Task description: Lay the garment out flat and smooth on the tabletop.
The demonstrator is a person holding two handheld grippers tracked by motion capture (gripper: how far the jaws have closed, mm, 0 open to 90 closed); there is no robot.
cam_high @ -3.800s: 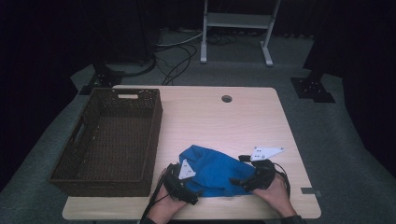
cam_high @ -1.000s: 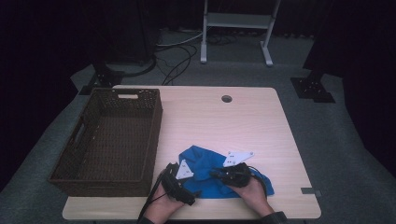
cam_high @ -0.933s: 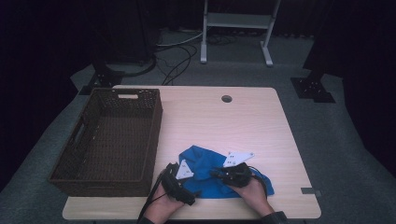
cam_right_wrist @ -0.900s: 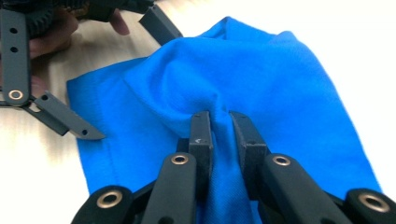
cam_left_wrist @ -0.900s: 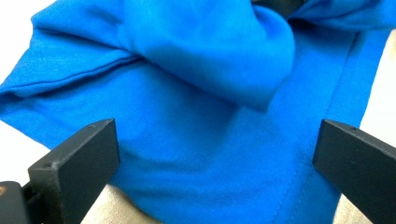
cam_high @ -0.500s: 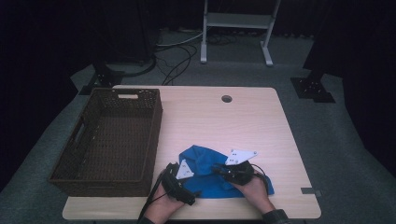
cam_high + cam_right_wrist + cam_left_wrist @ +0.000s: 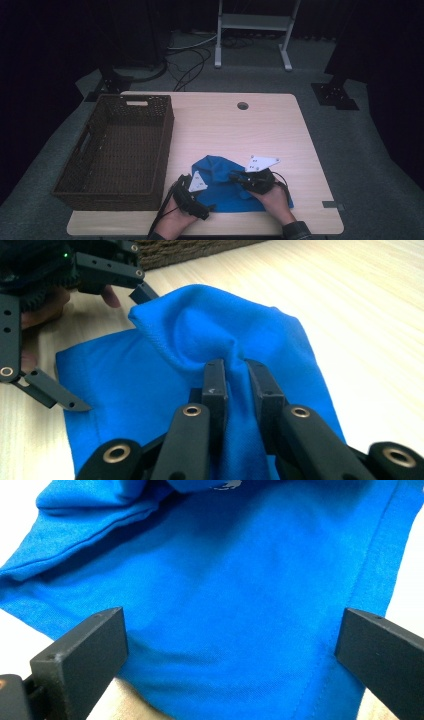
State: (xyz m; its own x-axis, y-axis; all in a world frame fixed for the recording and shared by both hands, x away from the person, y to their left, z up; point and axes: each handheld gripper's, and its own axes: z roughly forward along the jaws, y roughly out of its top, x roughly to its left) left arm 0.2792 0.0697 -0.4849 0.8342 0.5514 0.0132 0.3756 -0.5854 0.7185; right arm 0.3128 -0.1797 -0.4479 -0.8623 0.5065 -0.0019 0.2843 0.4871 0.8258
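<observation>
Cloth (image 7: 225,185), blue, bunched on near edge of table (image 7: 260,130), right of wicker basket (image 7: 117,145). Right gripper (image 7: 235,372) jaws pinched on raised fold of fabric, pulling it into peak. Left gripper (image 7: 230,645) jaws spread wide over cloth's near-left part, pads not pressing, fabric flat between them.

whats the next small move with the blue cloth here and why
Probably carry the pinched fold across toward the left gripper. The right gripper is shut on a raised ridge of the blue knit cloth, while the left gripper's jaws stand wide open over the flat hem, pinning nothing, so the fold looks ready to lay over on the light wooden table.
</observation>
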